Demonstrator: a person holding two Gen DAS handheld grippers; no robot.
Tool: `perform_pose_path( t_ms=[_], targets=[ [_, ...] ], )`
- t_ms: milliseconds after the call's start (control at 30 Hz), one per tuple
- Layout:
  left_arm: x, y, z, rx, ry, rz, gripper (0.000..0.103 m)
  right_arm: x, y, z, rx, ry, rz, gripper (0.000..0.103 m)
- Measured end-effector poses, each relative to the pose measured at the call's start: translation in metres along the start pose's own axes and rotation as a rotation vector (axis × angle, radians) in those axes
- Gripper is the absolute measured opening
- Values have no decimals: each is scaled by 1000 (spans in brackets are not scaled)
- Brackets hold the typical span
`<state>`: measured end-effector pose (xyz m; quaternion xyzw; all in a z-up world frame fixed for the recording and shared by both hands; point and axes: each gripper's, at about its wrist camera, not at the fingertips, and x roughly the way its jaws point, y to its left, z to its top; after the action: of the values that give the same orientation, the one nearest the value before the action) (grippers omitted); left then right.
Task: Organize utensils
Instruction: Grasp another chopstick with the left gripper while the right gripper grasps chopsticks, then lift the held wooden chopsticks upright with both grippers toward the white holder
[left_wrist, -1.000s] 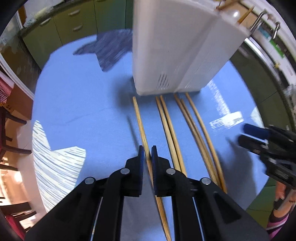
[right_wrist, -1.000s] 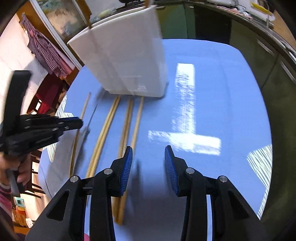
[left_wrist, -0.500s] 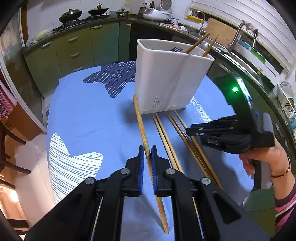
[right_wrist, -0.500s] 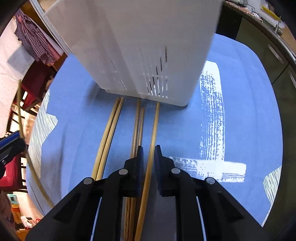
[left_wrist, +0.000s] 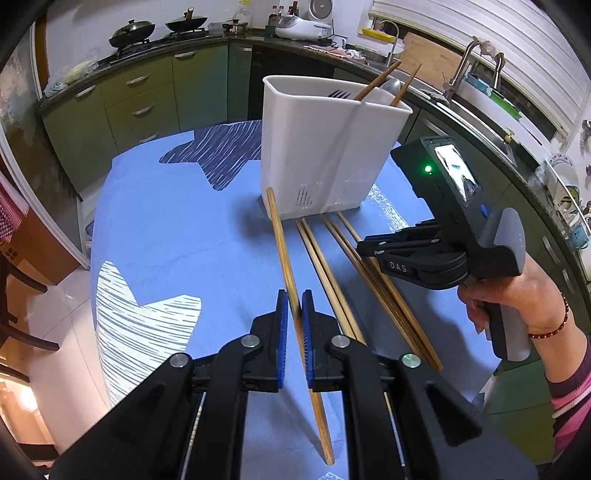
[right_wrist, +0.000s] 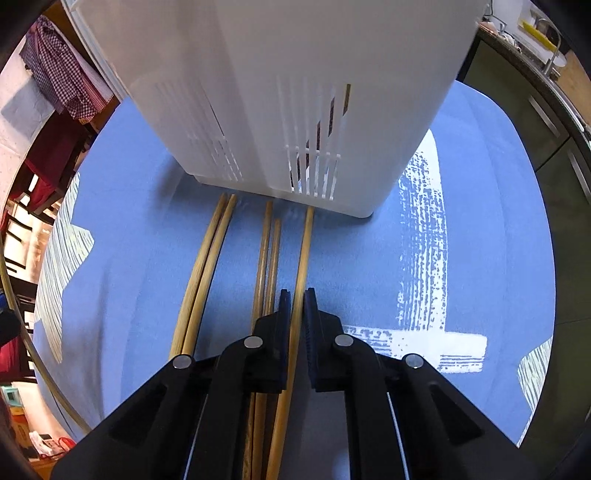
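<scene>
While two chopsticks, a fork and a spoon already stand in the white holder (left_wrist: 325, 147), six chopsticks remain low. Left gripper (left_wrist: 293, 314) jaws clamp the leftmost chopstick (left_wrist: 280, 243); right gripper (right_wrist: 294, 310) jaws clamp the rightmost chopstick (right_wrist: 304, 251). Four lie loose on the blue surface (left_wrist: 166, 229).

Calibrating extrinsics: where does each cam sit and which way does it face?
Left wrist: on the left gripper, raised, looking over the blue tablecloth toward the white plastic utensil caddy; jaws shut on a lifted wooden chopstick; right gripper and hand visible.
Right wrist: on the right gripper, low, close to the caddy's slotted wall; jaws shut on the rightmost chopstick.
Shared: caddy, tablecloth, chopstick row.
</scene>
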<state>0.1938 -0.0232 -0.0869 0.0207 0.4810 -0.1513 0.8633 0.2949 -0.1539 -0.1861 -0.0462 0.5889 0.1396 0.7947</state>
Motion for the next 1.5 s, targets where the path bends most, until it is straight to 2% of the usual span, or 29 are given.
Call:
perform_pose_path(
  t_ms=[267, 600, 767, 833, 900, 1033, 1167, 1500],
  targets=[
    [-4, 2, 0, 0, 1, 6, 8, -26, -18, -26, 13, -46, 76, 7],
    [-24, -5, 0, 21, -29, 7, 6, -123, -41, -66, 49, -272, 179, 7],
    [-31, -9, -1, 33, -31, 21, 5, -156, -48, -86, 47, -337, 181, 7],
    [-25, -8, 1, 25, 1, 25, 5, -165, -51, -92, 49, -351, 182, 7],
    [-11, 1, 5, -24, 58, 19, 5, -171, -55, -95, 54, -359, 186, 7],
    [33, 20, 12, -96, 164, 67, 5, -176, -62, -95, 66, -376, 197, 7],
    [65, 33, 14, -156, 244, 70, 5, -181, -68, -101, 72, -387, 203, 7],
    [105, 33, 18, -207, 370, 104, 7, -183, -75, -103, 80, -392, 215, 7]
  ],
)
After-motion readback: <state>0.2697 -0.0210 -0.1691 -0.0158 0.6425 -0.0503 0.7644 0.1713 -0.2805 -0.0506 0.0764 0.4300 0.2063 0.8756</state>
